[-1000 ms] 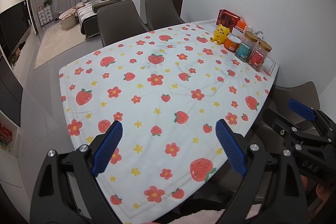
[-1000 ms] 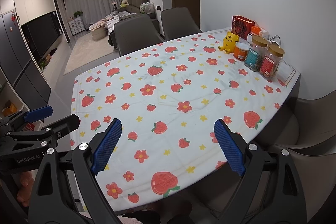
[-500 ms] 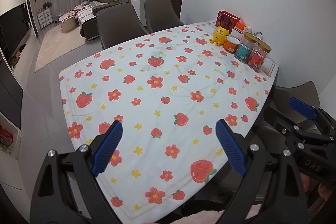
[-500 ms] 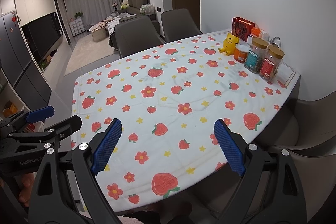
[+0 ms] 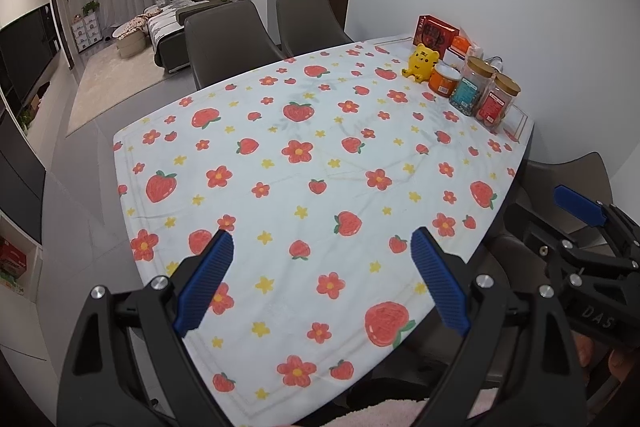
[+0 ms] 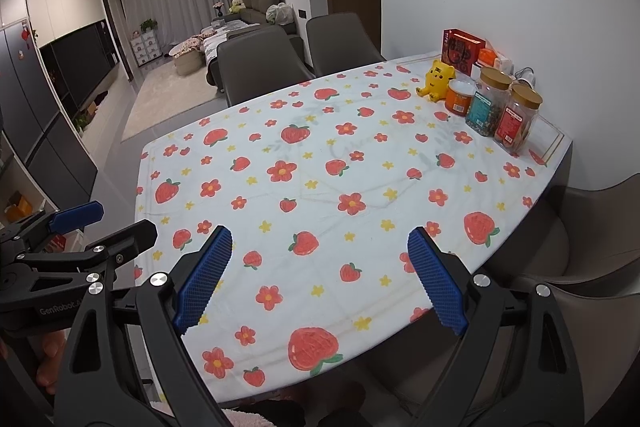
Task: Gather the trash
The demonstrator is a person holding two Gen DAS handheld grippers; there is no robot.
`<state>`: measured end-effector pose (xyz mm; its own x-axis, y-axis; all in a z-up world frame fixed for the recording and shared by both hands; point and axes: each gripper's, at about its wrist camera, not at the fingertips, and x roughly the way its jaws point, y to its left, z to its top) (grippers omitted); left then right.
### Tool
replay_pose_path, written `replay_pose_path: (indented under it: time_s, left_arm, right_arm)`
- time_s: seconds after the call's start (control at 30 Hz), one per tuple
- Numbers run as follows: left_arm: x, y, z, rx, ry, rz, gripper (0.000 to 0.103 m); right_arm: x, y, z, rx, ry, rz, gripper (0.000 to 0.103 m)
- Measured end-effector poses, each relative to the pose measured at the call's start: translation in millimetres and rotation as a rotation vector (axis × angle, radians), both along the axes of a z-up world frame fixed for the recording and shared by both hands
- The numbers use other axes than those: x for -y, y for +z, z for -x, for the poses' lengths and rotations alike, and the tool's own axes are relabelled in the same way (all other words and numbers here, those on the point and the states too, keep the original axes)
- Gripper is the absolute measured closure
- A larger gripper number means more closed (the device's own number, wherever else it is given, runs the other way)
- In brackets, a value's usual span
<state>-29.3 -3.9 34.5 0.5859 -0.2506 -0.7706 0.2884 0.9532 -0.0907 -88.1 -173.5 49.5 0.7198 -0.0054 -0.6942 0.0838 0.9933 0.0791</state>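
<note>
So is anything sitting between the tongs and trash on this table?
No trash shows on the table in either view. Both the left tongs and the right tongs hang open over bare tablecloth. The only items are the yellow toy, jars and red box at the far wall corner.

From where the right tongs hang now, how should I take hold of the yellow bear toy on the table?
Grip the yellow bear across its body, sides between the pads, coming from the open tablecloth side. It sits upright facing that way, while the orange tub is close on its right and the red box behind, so those approaches look blocked. The right tongs are open.
</note>
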Motion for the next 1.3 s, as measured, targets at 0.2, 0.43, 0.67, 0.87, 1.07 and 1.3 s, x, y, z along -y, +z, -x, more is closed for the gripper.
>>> replay_pose_path:
  time_s: [0.2, 0.43, 0.67, 0.87, 1.07, 1.3]
  left_arm:
    - [-1.1, -2.1, 0.0, -0.003, -0.003, -0.002, 0.013]
    - [-0.4, -2.7, -0.8, -0.003, -0.003, -0.002, 0.013]
    - [-0.2, -2.5, -0.1, 0.001, -0.005, 0.0, 0.013]
    - [2.1, 4.1, 2.4, 0.047, -0.01, -0.013, 0.013]
    - [1.7, 5.5, 5.3, 0.051, -0.021, -0.017, 0.013]
    - [-5.5, 0.7, 1.2, 0.019, 0.0, -0.004, 0.013]
  right_arm:
    - [-0.1, 0.4, -0.9, 0.001, -0.001, -0.001, 0.016]
    - [0.1, 0.6, -1.1, 0.002, -0.001, -0.001, 0.016]
    - [0.6, -0.1, -1.1, 0.0, 0.0, -0.001, 0.016]
    - [0.9, -0.2, -1.3, 0.0, 0.0, -0.001, 0.016]
    - [1.3, -0.2, -1.6, 0.001, 0.0, -0.001, 0.016]
    - [3.0, -0.4, -1.5, 0.0, 0.0, -0.001, 0.016]
